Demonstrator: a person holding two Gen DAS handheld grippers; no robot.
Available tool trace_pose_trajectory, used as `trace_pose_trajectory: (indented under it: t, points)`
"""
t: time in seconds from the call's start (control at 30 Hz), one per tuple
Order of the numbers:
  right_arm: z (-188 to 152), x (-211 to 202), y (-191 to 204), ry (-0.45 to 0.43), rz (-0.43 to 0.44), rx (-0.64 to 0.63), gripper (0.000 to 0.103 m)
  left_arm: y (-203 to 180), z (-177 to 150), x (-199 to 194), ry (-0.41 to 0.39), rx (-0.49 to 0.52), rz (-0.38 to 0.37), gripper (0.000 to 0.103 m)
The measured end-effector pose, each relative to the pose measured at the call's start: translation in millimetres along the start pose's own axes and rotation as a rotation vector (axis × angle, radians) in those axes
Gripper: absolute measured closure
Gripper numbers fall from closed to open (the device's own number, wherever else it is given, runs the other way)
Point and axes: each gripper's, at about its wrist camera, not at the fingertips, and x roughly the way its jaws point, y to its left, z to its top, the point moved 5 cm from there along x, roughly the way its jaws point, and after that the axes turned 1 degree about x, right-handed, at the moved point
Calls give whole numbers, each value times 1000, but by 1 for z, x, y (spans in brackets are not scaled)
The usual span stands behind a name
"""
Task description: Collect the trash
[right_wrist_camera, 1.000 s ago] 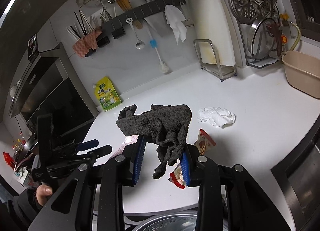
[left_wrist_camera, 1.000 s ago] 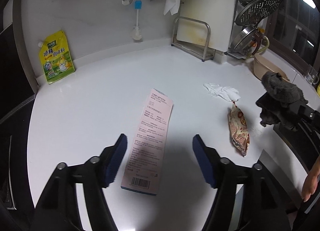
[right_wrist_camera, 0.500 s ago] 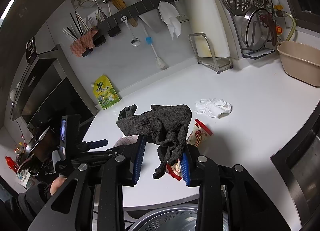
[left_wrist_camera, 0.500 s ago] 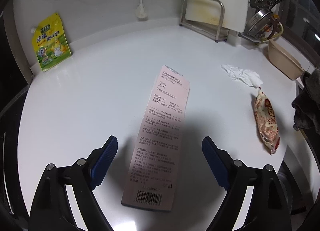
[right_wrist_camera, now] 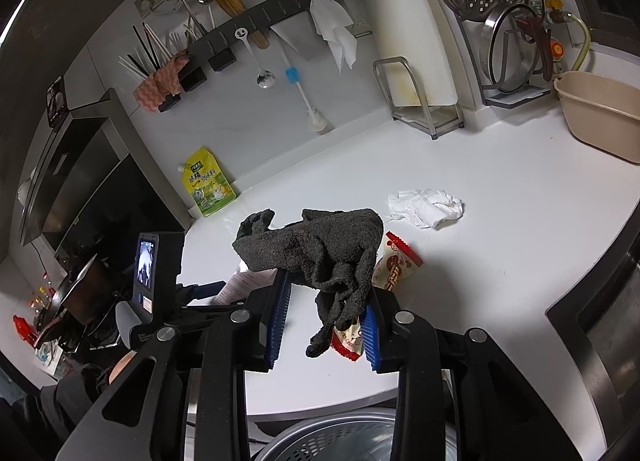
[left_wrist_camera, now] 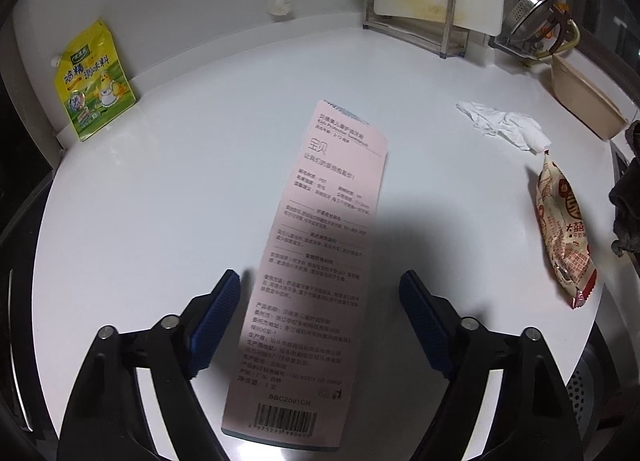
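The left gripper (left_wrist_camera: 320, 293), jaws wide, has dropped closer over the pink card (left_wrist_camera: 316, 269); the right gripper (right_wrist_camera: 326, 317) still clamps the dark cloth (right_wrist_camera: 320, 253), hiding part of the snack wrapper (right_wrist_camera: 394, 267) near the tissue (right_wrist_camera: 426, 207).

Printed card (left_wrist_camera: 316, 269) flat on counter (left_wrist_camera: 168, 197), between left gripper (left_wrist_camera: 320, 301) fingers; snack wrapper (left_wrist_camera: 566, 237) well right of it; crumpled tissue (left_wrist_camera: 504, 127) just behind wrapper; seasoning pouch (left_wrist_camera: 94, 81) far left against wall; cloth (right_wrist_camera: 320, 257) draped across right gripper (right_wrist_camera: 324, 321)

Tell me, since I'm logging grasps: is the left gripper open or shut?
Open: the left gripper has its jaws spread wide on either side of the pink card, touching nothing.
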Motion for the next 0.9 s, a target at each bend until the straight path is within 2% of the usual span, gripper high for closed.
trace_pose_trajectory:
  t: [0.13,0.43,0.73,0.9]
  points:
    - [-2,1,-1,2,-1,5,72,-5,1,-3,-5,4,-35,53]
    - [-8,-4,-2,1,-6,9,72,-12,-3,-17,-27,17,-9,53]
    - [-24,-36,0,-19,-30,8,72,-21,-10,-87,-164,7,15,53]
    - [-43,-63,-1,-28,-56,20,72,-42,-34,-124,-200,18,-6,53]
